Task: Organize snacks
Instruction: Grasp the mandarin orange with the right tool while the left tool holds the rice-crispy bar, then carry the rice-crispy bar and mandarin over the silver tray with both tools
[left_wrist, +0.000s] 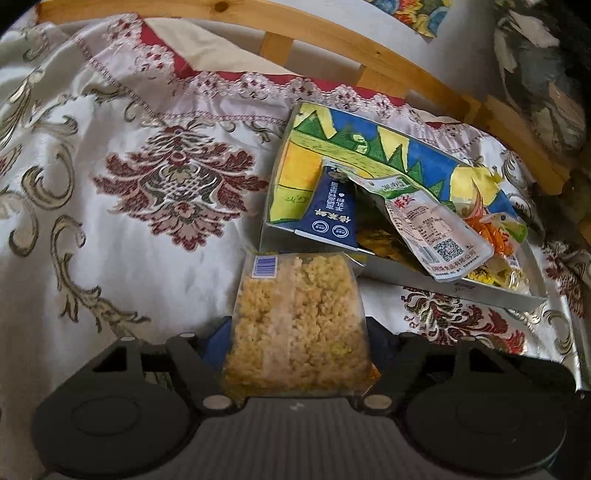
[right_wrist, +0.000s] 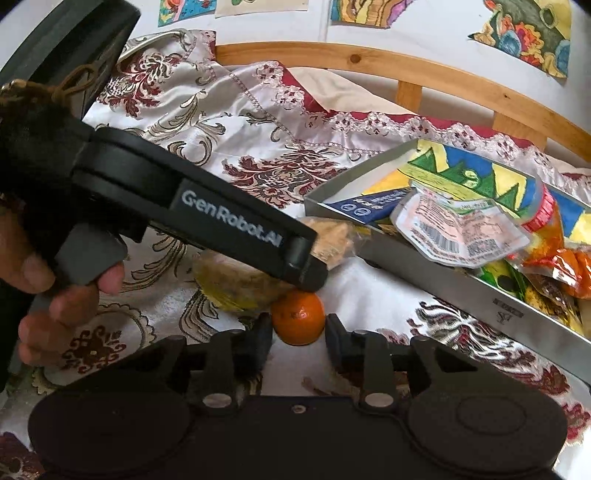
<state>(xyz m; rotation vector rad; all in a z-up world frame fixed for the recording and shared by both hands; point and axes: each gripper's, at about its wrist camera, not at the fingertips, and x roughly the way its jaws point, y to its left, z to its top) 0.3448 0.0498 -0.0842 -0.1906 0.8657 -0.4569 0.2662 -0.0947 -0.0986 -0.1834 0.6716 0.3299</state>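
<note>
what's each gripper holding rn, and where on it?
Left gripper: crispy rice snack pack, by its sides at the near end. Right gripper: small orange, fingers across its middle.

— Left side?
— My left gripper angles downward, jaws wide, pads against the sides of the snack packet. The left hand wraps its handle, one finger on the trigger.
— Right?
— My right gripper also tilts down, clamped on the orange.

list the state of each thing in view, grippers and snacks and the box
left gripper: jaws closed on the rice snack pack
right gripper: jaws shut on the orange, which is on the cloth
box: open, holding snack packets
blue packet: in the box, leaning on its wall
</note>
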